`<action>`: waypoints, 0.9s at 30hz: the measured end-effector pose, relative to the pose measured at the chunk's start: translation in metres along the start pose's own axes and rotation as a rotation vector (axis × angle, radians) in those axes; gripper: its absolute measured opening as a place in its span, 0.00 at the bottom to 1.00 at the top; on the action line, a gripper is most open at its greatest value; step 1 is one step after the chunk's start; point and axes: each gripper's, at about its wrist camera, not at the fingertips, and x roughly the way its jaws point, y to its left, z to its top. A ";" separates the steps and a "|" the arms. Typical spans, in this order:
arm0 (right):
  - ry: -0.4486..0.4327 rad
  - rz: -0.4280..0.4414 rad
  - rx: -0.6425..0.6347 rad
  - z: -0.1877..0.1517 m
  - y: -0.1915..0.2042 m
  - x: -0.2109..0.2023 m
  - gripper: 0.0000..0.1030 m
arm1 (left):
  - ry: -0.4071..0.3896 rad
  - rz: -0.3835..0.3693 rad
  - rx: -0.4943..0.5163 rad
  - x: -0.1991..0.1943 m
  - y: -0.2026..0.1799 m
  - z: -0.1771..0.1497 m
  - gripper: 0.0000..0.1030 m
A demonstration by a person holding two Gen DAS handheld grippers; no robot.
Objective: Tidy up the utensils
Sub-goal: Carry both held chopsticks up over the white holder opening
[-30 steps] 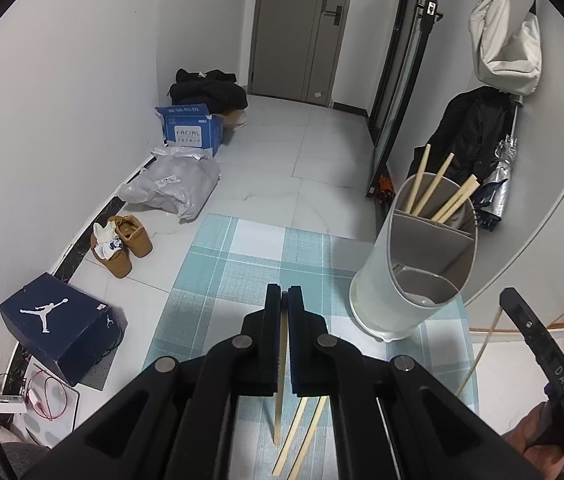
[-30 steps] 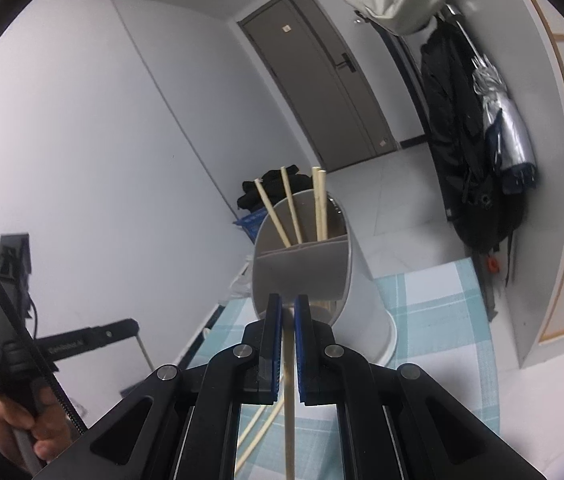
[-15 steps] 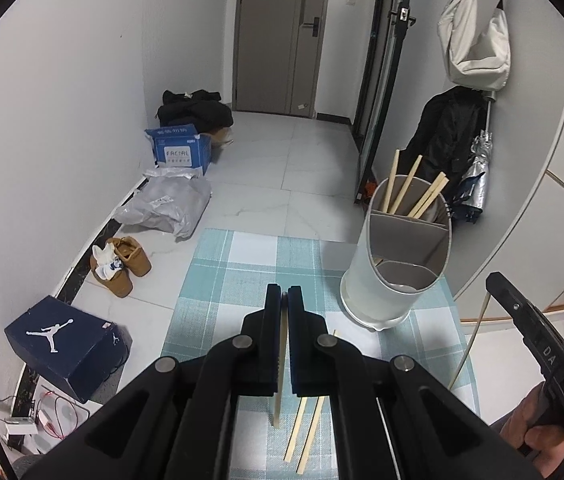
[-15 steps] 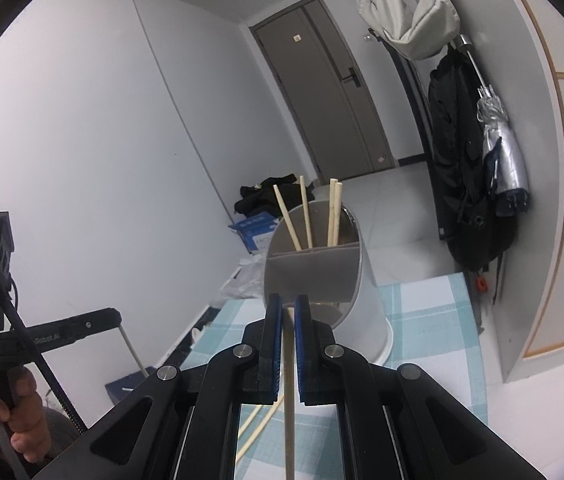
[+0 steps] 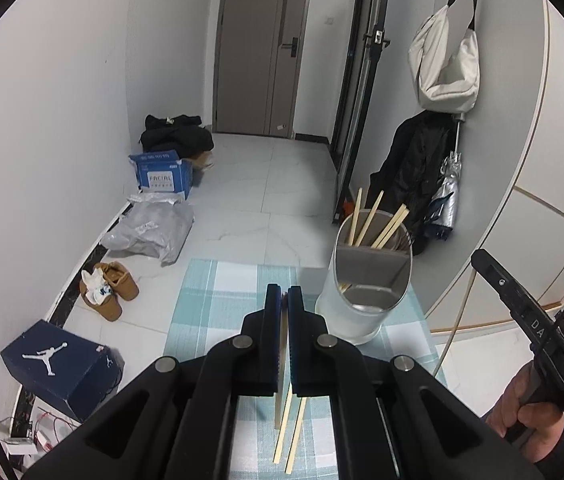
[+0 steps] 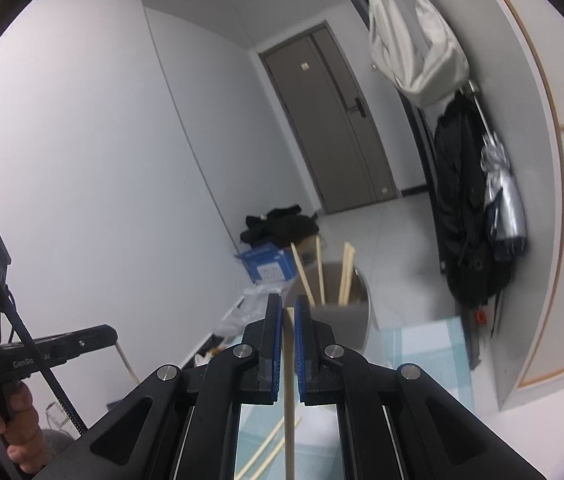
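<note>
My left gripper (image 5: pixel 283 292) is shut on a wooden chopstick (image 5: pixel 280 396) that hangs down over the teal checked mat (image 5: pixel 218 300). Two loose chopsticks (image 5: pixel 293 432) lie on the mat beneath it. The white utensil holder (image 5: pixel 361 312) stands on the mat ahead and to the right, with several chopsticks (image 5: pixel 381 224) leaning in its back compartment; its front compartment shows nothing. My right gripper (image 6: pixel 287 300) is shut on another chopstick (image 6: pixel 289 380), raised in front of the holder (image 6: pixel 361 332). Each gripper shows in the other's view, a stick dangling from it.
On the floor to the left are a navy shoe box (image 5: pixel 58 364), tan shoes (image 5: pixel 110 292), a grey plastic bag (image 5: pixel 154 232) and a blue carton (image 5: pixel 162 176). A white bag (image 5: pixel 445 64), dark coat (image 5: pixel 413 176) and umbrella hang on the right wall.
Both grippers have risen with their chopsticks still held. The holder and mat now sit lower and smaller in both views.
</note>
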 end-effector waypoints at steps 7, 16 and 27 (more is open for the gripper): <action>-0.054 0.012 -0.028 0.025 0.006 0.000 0.05 | -0.039 -0.051 0.009 -0.010 -0.010 0.022 0.00; -0.131 0.032 -0.065 0.072 0.003 0.013 0.05 | -0.086 -0.162 -0.076 -0.001 -0.012 0.070 0.00; -0.192 0.024 -0.122 0.113 -0.003 0.060 0.05 | -0.136 -0.220 -0.115 0.025 -0.024 0.114 0.00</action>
